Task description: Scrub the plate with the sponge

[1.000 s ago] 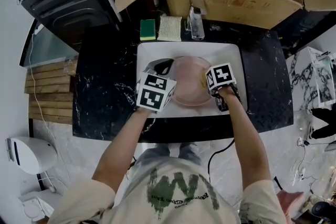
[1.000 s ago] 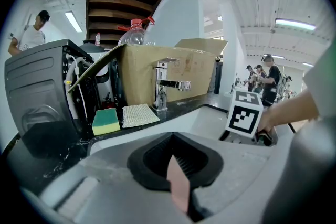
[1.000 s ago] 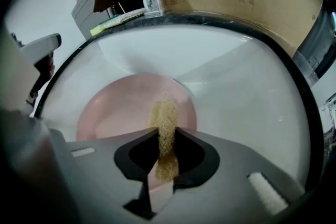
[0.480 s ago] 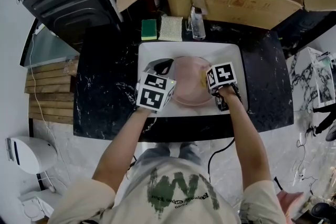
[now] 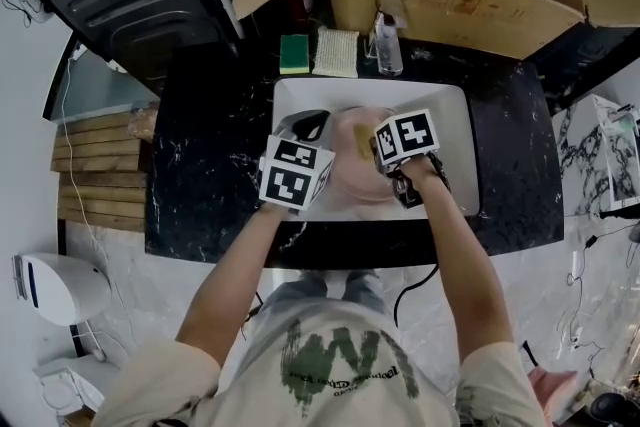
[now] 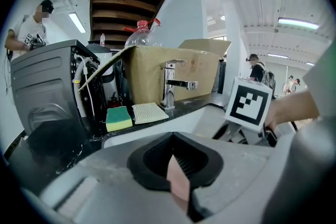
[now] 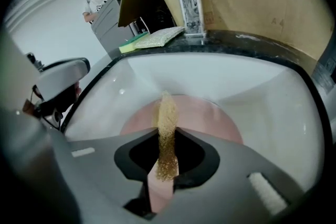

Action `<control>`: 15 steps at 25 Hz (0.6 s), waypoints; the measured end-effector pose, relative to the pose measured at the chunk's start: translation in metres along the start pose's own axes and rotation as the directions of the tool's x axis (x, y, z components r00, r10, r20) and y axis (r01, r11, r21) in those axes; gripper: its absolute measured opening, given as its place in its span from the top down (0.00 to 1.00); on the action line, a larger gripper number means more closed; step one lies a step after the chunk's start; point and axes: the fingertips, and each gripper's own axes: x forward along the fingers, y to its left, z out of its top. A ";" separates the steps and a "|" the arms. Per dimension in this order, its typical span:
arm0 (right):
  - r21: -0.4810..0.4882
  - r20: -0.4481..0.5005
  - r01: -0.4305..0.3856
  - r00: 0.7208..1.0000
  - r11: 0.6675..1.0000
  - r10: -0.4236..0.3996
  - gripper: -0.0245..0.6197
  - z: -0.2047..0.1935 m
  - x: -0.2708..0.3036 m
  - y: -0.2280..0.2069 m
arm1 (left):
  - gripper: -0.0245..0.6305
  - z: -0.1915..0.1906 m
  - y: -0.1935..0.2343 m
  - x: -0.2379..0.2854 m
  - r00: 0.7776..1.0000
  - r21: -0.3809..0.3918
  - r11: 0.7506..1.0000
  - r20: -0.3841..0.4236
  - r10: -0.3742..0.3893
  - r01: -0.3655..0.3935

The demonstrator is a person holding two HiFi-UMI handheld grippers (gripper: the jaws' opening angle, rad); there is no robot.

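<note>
Compared with one second ago, the right tool (image 7: 167,161) is found shifted leftward across the white sink (image 5: 455,130). Its marker cube (image 5: 406,137) is now placed over the right part of the pink plate (image 5: 350,177) rather than at the plate's right edge. The left tool (image 6: 177,165) is seen at much the same spot on the plate's left side.

The right tool's jaws are closed on a thin yellowish sponge (image 7: 168,122), which is held on edge and sticks out forward from between them. In the right gripper view the sponge's far end is laid against the plate's face, near its middle; the plate is set inside the sink, directly ahead of and beneath this tool. The left tool's jaws are clamped on the plate's rim, a pink edge being pinched between them.

On the black table (image 5: 200,165) behind the sink, a green and yellow sponge (image 5: 294,54) and a pale mesh cloth (image 5: 337,52) are laid side by side, left of the tap (image 5: 387,40). A cardboard box (image 5: 460,0) is stood behind them.
</note>
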 end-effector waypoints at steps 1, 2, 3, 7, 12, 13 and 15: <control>-0.006 -0.001 -0.007 1.000 1.000 0.007 0.86 0.002 0.002 0.005 | 0.96 0.000 0.002 -0.001 1.000 -0.002 1.000 0.001 0.003 -0.003; -0.012 -0.002 -0.014 1.000 1.000 0.014 0.86 0.004 0.003 0.010 | 0.96 0.000 0.004 -0.002 1.000 -0.003 1.000 0.002 0.006 -0.006; -0.019 -0.003 -0.021 1.000 1.000 0.020 0.86 0.005 0.005 0.016 | 0.96 0.000 0.005 -0.003 1.000 -0.005 1.000 0.003 0.008 -0.008; -0.032 -0.009 -0.057 0.998 0.998 0.057 0.86 0.008 0.011 0.036 | 0.96 -0.002 0.010 -0.006 1.000 -0.008 1.000 0.002 0.013 -0.013; -0.038 -0.029 -0.095 0.995 0.995 0.094 0.86 0.005 0.021 0.055 | 0.96 -0.004 0.013 -0.007 1.000 -0.012 1.000 0.000 0.014 -0.014; -0.038 -0.033 -0.102 0.994 0.994 0.101 0.86 0.004 0.023 0.058 | 0.96 -0.005 0.014 -0.008 1.000 -0.012 1.000 0.001 0.014 -0.014; -0.039 -0.042 -0.110 0.993 0.993 0.108 0.86 0.002 0.026 0.062 | 0.96 -0.005 0.016 -0.008 1.000 -0.013 1.000 0.002 0.014 -0.014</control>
